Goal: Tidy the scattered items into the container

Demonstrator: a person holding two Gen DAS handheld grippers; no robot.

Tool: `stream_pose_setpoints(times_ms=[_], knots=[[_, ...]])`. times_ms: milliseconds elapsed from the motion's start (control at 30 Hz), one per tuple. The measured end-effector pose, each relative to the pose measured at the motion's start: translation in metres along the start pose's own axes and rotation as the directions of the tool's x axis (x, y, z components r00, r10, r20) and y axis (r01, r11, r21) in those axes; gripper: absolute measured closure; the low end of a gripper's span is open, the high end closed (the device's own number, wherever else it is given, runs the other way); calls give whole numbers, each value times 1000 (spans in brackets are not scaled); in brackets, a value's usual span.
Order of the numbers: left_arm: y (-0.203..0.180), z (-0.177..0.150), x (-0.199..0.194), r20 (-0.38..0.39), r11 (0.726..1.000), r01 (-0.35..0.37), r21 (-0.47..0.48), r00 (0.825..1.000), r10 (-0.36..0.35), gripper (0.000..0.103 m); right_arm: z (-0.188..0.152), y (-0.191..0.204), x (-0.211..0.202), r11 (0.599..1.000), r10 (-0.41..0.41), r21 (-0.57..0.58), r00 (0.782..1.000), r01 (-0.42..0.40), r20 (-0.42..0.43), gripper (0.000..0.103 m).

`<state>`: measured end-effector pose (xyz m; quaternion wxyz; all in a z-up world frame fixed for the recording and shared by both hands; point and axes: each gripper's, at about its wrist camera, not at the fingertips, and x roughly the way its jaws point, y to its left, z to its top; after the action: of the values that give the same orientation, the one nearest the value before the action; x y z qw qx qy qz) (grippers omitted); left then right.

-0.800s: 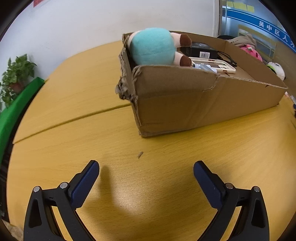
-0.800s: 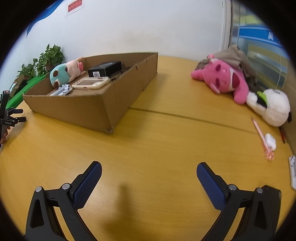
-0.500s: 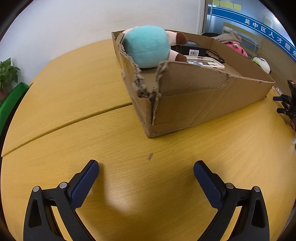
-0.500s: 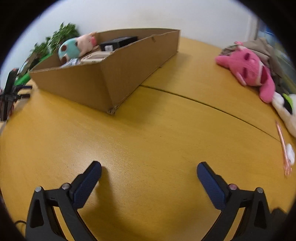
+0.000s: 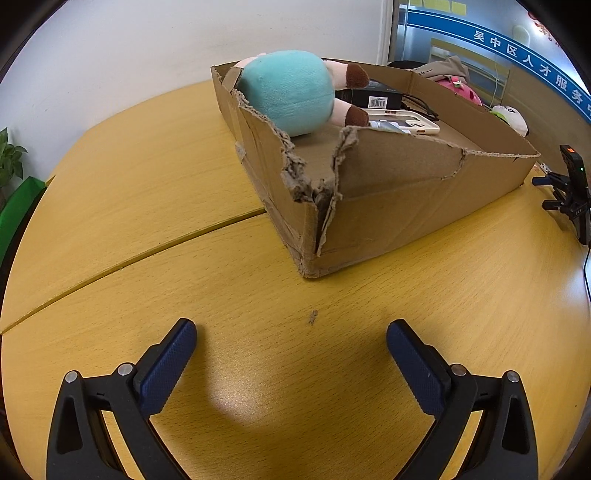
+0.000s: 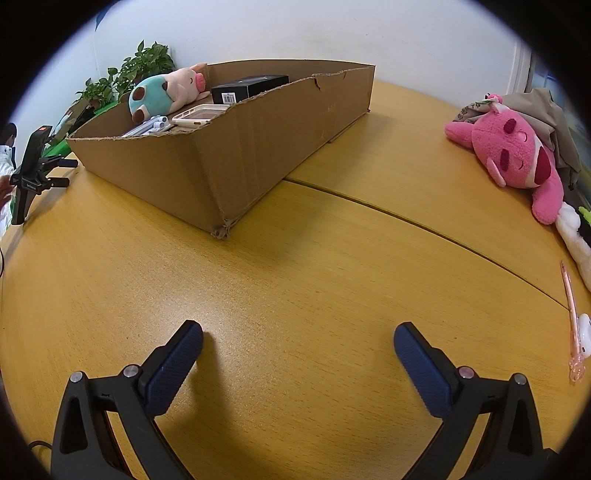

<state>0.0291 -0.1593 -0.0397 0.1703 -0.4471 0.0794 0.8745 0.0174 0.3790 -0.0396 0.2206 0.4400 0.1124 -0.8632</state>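
Yellow wood-grain worktop (image 6: 332,258), a curved seam (image 6: 424,221) across it w/ soft glare in the near part. Plain white wall (image 6: 295,33) behind. Potted plants (image 6: 140,70) by the worktop's far left edge in right view. Blue sign band (image 5: 517,48) w/ white characters on glass partition at far right in left view.

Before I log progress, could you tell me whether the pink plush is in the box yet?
Out. The pink plush lies on the table, well apart from the cardboard box.
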Motion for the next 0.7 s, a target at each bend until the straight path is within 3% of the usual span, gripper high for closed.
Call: stream_pose_setpoints(times_ms=[700], knots=[[0, -1, 0, 2, 1000, 1, 0, 1000, -1, 0, 0, 0, 0, 1000, 1, -1, 1000, -1, 0, 0]])
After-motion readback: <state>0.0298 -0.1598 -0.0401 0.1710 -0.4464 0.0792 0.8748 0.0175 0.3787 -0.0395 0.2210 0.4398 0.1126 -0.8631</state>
